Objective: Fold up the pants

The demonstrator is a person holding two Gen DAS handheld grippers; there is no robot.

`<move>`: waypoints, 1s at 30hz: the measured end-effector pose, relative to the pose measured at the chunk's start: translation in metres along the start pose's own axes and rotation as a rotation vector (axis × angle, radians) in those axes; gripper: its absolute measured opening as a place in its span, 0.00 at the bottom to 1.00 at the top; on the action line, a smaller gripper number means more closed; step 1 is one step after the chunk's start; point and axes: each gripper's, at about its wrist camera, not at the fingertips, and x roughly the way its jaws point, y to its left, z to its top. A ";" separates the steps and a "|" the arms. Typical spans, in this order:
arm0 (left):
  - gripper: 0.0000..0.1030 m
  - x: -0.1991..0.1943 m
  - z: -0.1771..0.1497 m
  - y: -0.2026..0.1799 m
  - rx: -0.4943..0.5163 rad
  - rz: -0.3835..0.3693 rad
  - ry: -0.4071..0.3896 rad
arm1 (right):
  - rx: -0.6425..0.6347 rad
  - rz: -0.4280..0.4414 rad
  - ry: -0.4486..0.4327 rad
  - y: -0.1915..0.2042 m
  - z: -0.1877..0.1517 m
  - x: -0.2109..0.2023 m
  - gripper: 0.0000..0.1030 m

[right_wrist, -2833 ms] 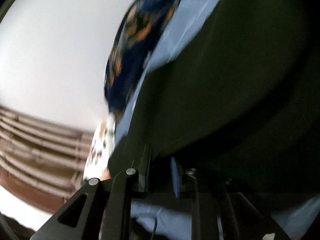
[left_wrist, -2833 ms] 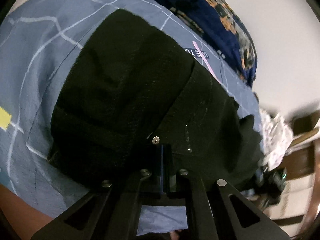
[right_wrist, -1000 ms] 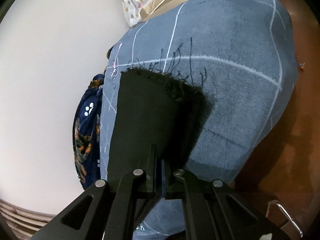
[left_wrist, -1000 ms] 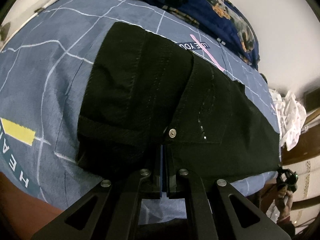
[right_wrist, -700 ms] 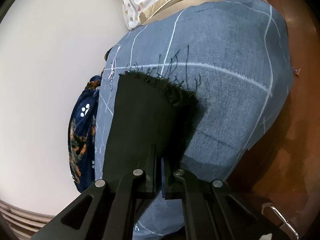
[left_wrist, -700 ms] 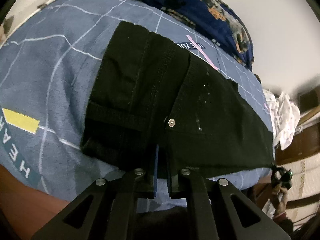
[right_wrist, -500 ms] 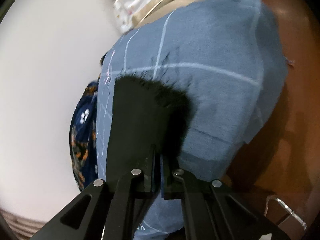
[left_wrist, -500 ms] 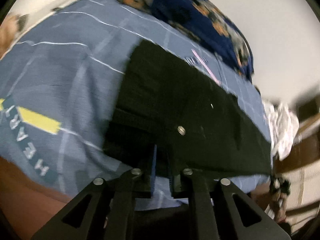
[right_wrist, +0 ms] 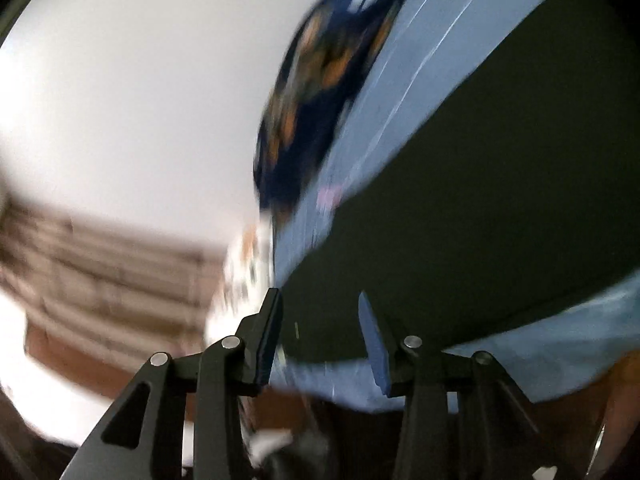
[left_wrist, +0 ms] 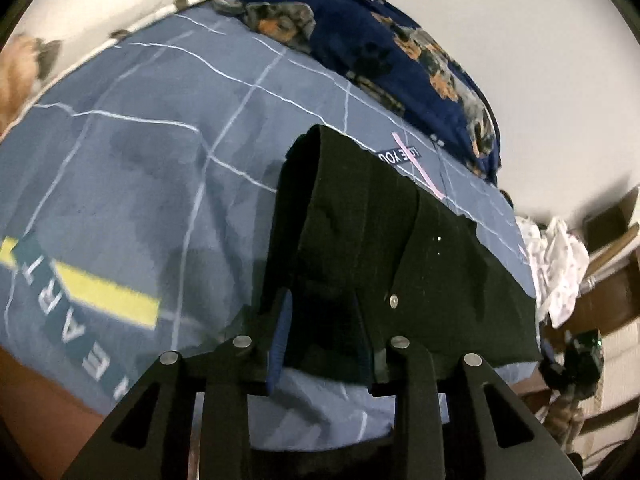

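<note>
pants [left_wrist: 384, 248]: black pair, lying flat on the bed sheet [left_wrist: 140, 168], folded lengthwise so the legs run off to the right toward the bed edge. waist end sits nearest the left cam, w/ a silver rivet [left_wrist: 394, 300] showing on the front.
pants, right cam: big dark slab [right_wrist: 500, 184] filling the right half of the view, near edge just past the fingertips. frame's pretty motion-blurred tbh.
left gripper [left_wrist: 322, 320]: jaws spread wide, nothing pinched. waist edge of the pants sits in the gap btwn the fingers but neither pad is pressing on it afaict. blue pad visible on the left finger [left_wrist: 280, 332].
right gripper [right_wrist: 320, 328]: also wide open, holding nothing. pants edge is right in front of / between the tips, can't tell if it's touching bc of blur. blue pad on the right finger [right_wrist: 374, 344].
bed sheet: blue-grey w/ white grid lines, a yellow bar [left_wrist: 108, 300] and some printed lettering on the left, pink stripe [left_wrist: 416, 168] + small dark label just beyond the pants.
blanket [left_wrist: 380, 52]: navy w/ orange dog/paw print, bunched along the far side of the bed against the white wall [left_wrist: 540, 40]. shows up blurred in right cam too [right_wrist: 320, 80].
pillow [left_wrist: 100, 12]: white w/ dark spots, top-left corner.
white cloth [left_wrist: 556, 264]: crumpled, spotted, off the right end of the bed near some wood furniture.
</note>
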 end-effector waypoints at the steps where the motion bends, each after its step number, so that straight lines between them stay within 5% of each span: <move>1: 0.29 0.004 0.003 0.000 0.025 -0.009 0.012 | -0.033 -0.021 0.077 0.008 -0.009 0.029 0.39; 6: 0.31 0.013 0.015 -0.009 0.161 -0.020 0.013 | -0.062 -0.032 0.227 0.019 -0.032 0.084 0.44; 11: 0.33 -0.011 0.035 0.006 0.049 -0.112 -0.072 | -0.046 -0.044 0.218 0.013 -0.037 0.079 0.48; 12: 0.40 -0.018 0.037 0.010 0.023 -0.116 -0.094 | -0.040 -0.037 0.207 0.012 -0.036 0.075 0.50; 14: 0.49 -0.015 0.038 0.015 0.012 -0.091 -0.053 | -0.035 -0.035 0.200 0.010 -0.037 0.072 0.53; 19: 0.49 0.007 0.025 0.017 0.032 -0.091 0.054 | -0.009 -0.039 0.238 0.008 -0.039 0.084 0.58; 24: 0.52 0.021 0.014 -0.007 0.157 -0.055 0.061 | 0.013 -0.052 0.263 0.007 -0.044 0.095 0.64; 25: 0.50 0.023 0.014 -0.012 0.183 -0.036 0.065 | 0.016 -0.054 0.263 0.006 -0.044 0.095 0.66; 27: 0.28 0.022 0.015 -0.019 0.181 -0.022 0.085 | 0.023 -0.054 0.255 0.006 -0.043 0.093 0.68; 30: 0.20 0.007 0.025 -0.025 0.111 -0.044 0.084 | 0.037 -0.042 0.238 0.004 -0.041 0.089 0.70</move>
